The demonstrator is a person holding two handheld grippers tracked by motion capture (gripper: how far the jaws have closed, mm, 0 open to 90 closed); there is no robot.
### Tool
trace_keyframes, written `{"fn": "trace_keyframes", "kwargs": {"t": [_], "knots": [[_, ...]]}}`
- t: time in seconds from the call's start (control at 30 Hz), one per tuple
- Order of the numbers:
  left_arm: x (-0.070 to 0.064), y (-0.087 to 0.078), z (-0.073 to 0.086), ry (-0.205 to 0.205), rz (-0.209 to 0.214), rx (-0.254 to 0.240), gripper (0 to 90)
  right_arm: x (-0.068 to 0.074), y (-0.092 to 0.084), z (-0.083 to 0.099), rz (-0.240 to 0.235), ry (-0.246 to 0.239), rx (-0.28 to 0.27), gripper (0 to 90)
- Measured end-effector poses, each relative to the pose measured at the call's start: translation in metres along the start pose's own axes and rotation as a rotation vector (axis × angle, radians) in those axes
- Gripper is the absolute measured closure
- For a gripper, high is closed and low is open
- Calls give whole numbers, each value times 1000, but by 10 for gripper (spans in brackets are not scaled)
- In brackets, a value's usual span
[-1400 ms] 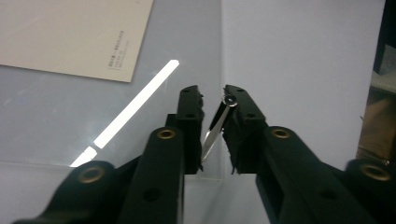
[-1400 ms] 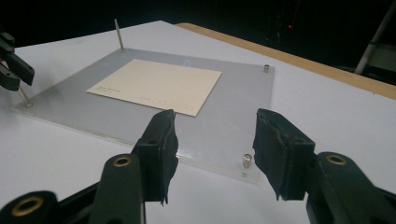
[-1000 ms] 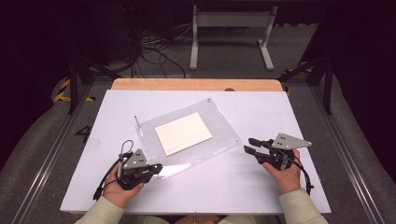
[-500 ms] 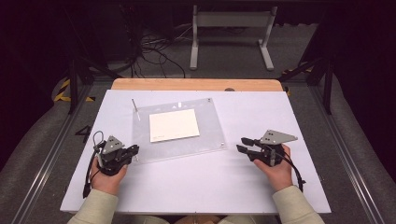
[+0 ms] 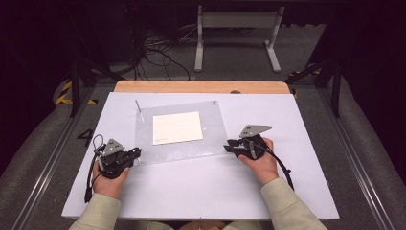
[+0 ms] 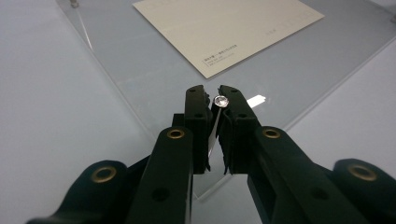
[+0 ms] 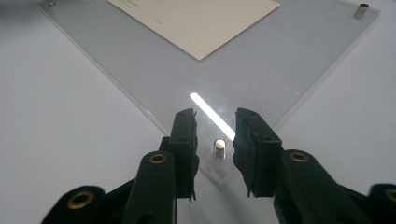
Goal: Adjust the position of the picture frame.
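Clear acrylic forms the flat sheet (image 5: 182, 132) lying at the middle of the high view, on the white table (image 5: 201, 191), with a cream card (image 5: 177, 127) lying at its centre. Small metal studs stand at its corners: one at the upper left of the sheet (image 5: 137, 103) in the high view, another at the top right corner (image 7: 362, 10) of the right gripper view.

At the sheet's lower left corner in the high view sits the left gripper (image 5: 135, 152). In the left gripper view its jaws are drawn nearly together on a corner stud (image 6: 220, 101), whose shiny round head shows at the tips, pinched from both sides; the jaws have just eased open a touch, yet the stud stays clamped between them.

At the sheet's lower right corner in the high view is the right gripper (image 5: 230, 145). In the right gripper view its jaws stand apart on either side of another stud (image 7: 219, 147), which rises from the sheet's near corner. They have just been closing, with the stud between them but a visible gap on each side, so nothing is gripped.
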State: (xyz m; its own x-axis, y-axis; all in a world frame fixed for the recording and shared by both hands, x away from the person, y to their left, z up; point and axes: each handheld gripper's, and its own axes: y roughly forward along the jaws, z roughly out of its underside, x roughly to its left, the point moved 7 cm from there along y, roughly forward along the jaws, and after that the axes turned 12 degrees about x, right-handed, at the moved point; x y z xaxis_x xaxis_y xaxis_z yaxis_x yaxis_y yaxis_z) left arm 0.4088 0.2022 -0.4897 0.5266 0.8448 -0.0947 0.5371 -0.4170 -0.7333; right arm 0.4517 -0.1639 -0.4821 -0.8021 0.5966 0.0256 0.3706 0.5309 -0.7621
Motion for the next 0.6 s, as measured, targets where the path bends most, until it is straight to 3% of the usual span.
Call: {"fn": "trace_keyframes", "kwargs": {"t": [0.2,0.4,0.53,0.6], "knots": [[1,0,0,-2,6,-1,817,-5,17,3,-11,-7,45,796],[1,0,-1,-4,3,-1,823,-5,18,4,-22,-22,42,830],[4,-2,1,-12,0,4,824,0,16,5,-50,-47,65,830],[8,-4,2,-31,-4,-1,823,11,14,7,-80,-89,97,830]]}}
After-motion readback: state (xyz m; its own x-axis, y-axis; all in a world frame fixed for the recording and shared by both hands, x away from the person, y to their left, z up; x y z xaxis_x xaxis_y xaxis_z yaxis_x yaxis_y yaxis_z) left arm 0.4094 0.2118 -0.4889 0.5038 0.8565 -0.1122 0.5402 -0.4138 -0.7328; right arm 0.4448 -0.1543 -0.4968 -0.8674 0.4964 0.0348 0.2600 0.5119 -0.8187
